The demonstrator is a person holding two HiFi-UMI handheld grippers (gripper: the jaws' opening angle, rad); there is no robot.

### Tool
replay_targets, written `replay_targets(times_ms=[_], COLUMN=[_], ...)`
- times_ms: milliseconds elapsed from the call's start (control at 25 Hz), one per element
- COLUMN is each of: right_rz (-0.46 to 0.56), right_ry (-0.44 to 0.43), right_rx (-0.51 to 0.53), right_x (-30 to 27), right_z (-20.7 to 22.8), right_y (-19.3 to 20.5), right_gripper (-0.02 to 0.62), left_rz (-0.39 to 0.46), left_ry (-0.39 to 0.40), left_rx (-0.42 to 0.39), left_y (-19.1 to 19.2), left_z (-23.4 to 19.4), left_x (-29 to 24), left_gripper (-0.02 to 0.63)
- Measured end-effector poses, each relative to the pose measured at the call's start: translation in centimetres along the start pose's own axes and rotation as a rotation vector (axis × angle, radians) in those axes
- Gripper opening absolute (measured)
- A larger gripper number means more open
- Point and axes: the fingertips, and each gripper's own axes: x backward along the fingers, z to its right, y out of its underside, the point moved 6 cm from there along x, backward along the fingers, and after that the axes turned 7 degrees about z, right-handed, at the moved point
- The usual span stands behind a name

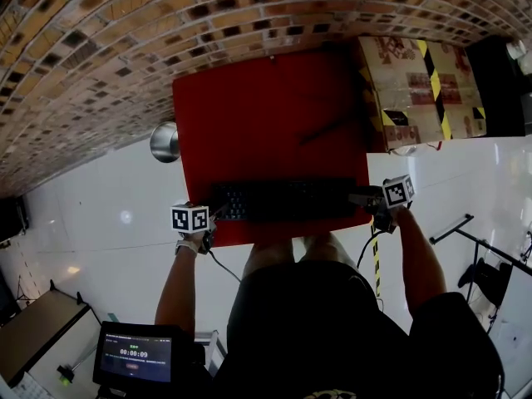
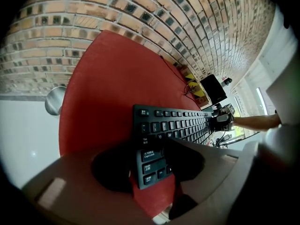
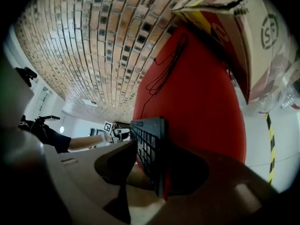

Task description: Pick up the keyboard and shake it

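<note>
A black keyboard (image 1: pixel 287 199) lies lengthwise near the front edge of the red table (image 1: pixel 266 106). My left gripper (image 1: pixel 218 214) holds its left end. In the left gripper view the end with the shift and control keys (image 2: pixel 152 165) sits between the two jaws of the left gripper (image 2: pixel 147 165), and both pads are against it. My right gripper (image 1: pixel 370 199) is at the right end. The right gripper view shows the keyboard (image 3: pixel 150 139) edge-on inside the right gripper (image 3: pixel 159 153), with one pad on the keys and the other under the board.
A thin black cable (image 1: pixel 328 129) lies on the table behind the keyboard. A cardboard box with yellow-black tape (image 1: pixel 416 90) stands at the table's right. A metal bowl-like thing (image 1: pixel 165 142) is at the left edge. A small screen (image 1: pixel 137 356) sits low left, a black stand (image 1: pixel 465 231) at right.
</note>
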Motion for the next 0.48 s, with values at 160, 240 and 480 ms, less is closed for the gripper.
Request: replay_targets(times_ms=[160, 240, 480], right_rz=[-0.019, -0.026, -0.008], right_ry=[0.106, 0.161, 0.094], right_rx=[0.103, 0.147, 0.019], right_x=[-0.5, -0.9, -1.6], right_z=[0.5, 0.7, 0.3], right_y=[0.6, 0.9, 1.2], right_gripper=[0.160, 0.160, 0.270], left_rz=[-0.001, 0.003, -0.008], left_ry=[0.011, 0.010, 0.032], left_rx=[-0.005, -0.003, 0.013], left_y=[0.0, 0.0, -0.4], left_z=[0.0, 0.0, -0.9], left_x=[0.1, 0.0, 0.0], left_gripper=[0.207, 0.201, 0.190])
